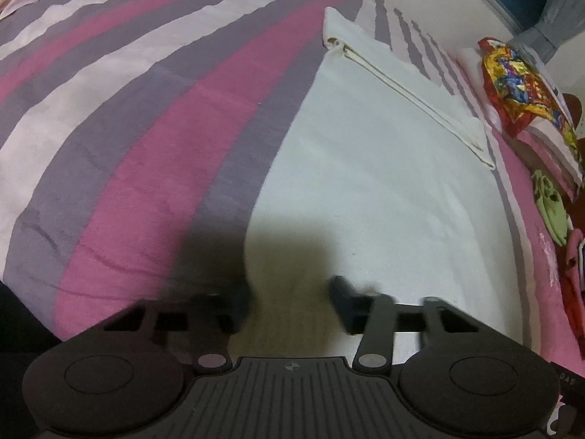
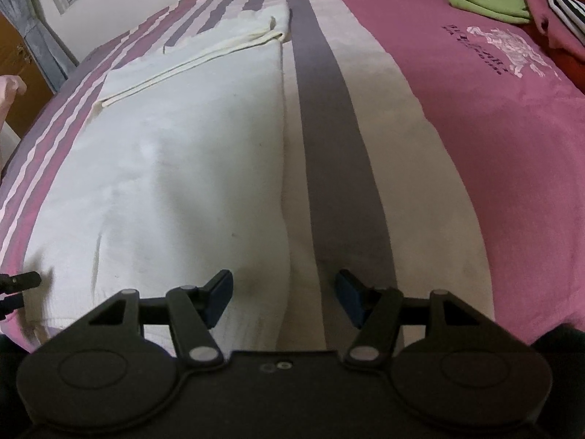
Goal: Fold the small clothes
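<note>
- White garment lies flat on the striped bed cover, its near hem right under both of my grippers; that near end is where I judge the fold starts.
- My left gripper has its fingers part-way apart astride the near left corner of the cloth. There is a gap between the pads, and the blur stops me telling whether they pinch fabric, so I call them open.
- My right gripper stands with its fingers spread across the garment's right edge, one over the cloth, one over the cover; nothing is clamped.
- Risk: the fingers could bite the bed cover along with the hem, since the white cloth sits against a pale stripe and the edge is hard to read. A lift would then drag the cover.
- Risk: if only one layer gets caught, the garment could peel open instead of folding cleanly.
- Risk: uneven grips on the two corners would skew the fold line.
- Left wrist view alone shows the colourful wrapper and the pillow at the far right.
- Right wrist view alone shows the green garment, the printed logo on the pink cover, and the left gripper's tip at the garment's left corner.
</note>
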A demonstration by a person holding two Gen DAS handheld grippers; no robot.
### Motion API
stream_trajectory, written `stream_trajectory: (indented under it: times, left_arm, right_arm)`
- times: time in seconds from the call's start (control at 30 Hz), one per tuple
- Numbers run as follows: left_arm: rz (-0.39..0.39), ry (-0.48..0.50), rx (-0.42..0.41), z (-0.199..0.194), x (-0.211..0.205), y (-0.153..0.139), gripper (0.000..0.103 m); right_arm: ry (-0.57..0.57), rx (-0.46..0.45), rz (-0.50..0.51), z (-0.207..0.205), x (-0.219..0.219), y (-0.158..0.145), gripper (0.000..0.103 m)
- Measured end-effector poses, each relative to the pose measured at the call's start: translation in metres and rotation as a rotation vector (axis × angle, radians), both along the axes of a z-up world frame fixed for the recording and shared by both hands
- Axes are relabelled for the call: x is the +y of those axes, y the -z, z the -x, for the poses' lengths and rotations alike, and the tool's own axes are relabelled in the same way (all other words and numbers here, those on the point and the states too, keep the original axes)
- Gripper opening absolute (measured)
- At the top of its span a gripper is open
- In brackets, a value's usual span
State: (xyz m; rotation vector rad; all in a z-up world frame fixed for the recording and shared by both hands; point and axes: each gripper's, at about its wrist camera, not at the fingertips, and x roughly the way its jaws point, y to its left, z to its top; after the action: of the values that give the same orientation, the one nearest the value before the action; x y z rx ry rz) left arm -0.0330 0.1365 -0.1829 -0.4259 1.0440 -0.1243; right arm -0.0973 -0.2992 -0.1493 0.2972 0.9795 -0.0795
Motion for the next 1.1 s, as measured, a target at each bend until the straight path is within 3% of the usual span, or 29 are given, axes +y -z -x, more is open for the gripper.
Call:
stream_trajectory:
  times: [0.07,0.2,0.27,0.4,0.57,0.77,0.87,1.1]
  left_arm:
    - [0.018,-0.003,0.003,0.0,0.004,0.001,0.018]
    - [0.034,0.0,0.002,0.0,0.004,0.003,0.017]
    - [0.05,0.01,0.006,0.0,-0.001,0.003,0.009]
    - [0.051,0.055,0.001,-0.001,-0.013,0.003,0.009]
    - [0.047,0.068,0.003,-0.004,-0.015,0.002,0.009]
    - [0.005,0.077,0.014,-0.008,-0.016,0.002,0.009]
    - [0.031,0.089,-0.008,-0.008,-0.018,-0.004,0.008]
    - [0.091,0.11,-0.119,-0.023,-0.028,-0.038,0.007]
  right_arm:
    - [0.01,-0.005,-0.001,0.002,-0.001,-0.002,0.062]
    - [0.02,0.001,0.007,0.004,-0.006,-0.003,0.061]
    - [0.014,0.009,0.0,0.005,-0.007,-0.002,0.059]
    - [-0.009,0.028,-0.031,0.004,-0.003,0.004,0.047]
    - [-0.068,0.062,-0.108,-0.001,0.007,0.011,0.016]
    - [-0.066,0.06,-0.143,-0.003,0.006,0.009,0.011]
    - [-0.064,0.053,-0.17,-0.003,0.005,0.008,0.009]
    - [-0.084,-0.07,-0.271,-0.006,0.001,-0.02,0.008]
